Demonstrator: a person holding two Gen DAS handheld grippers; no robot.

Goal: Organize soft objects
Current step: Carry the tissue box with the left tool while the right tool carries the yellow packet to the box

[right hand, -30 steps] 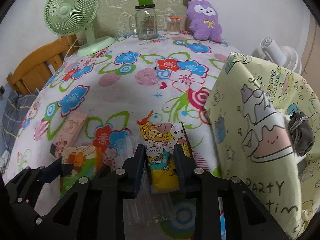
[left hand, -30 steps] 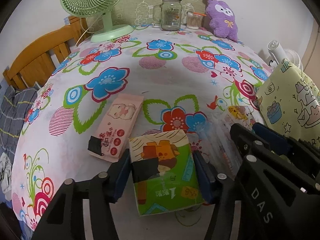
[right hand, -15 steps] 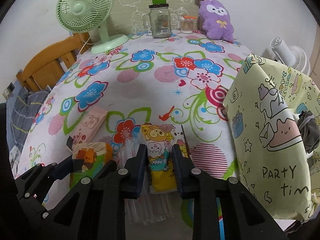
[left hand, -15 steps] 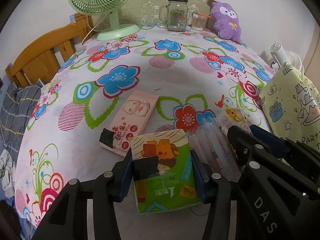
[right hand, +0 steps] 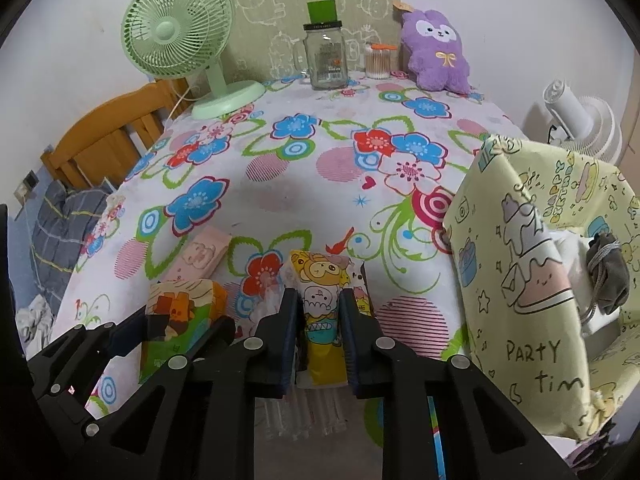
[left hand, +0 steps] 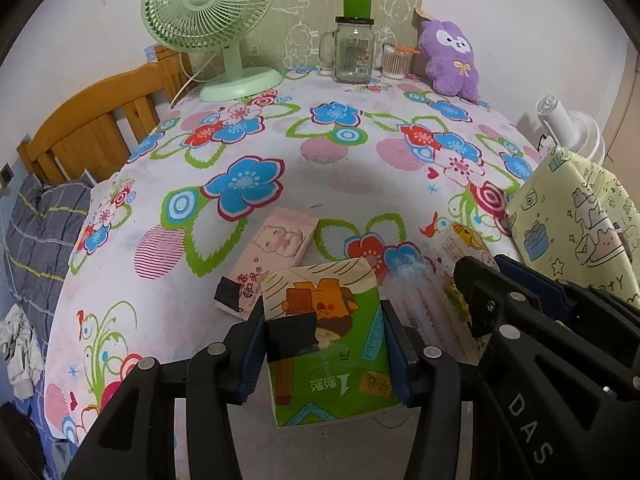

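Left wrist view: the green tissue pack (left hand: 328,340) is clamped by the left gripper (left hand: 322,344) above the floral tablecloth (left hand: 320,176). The yellow cartoon pack (right hand: 322,320) is pinched by the right gripper (right hand: 320,328), its jaws having just been closing.

We note a worktop cloth (left hand: 320,184) in white, printed with blue and red flowers, green leaves and pink striped discs. At lower centre lies a green and orange cartoon-printed pack (left hand: 328,344); left of it, a pale pink pack (left hand: 276,252). The fan (left hand: 208,12) at upper left is mint green, the plush toy (left hand: 452,60) purple. The bag (right hand: 532,280) at right is pale yellow with doodles.
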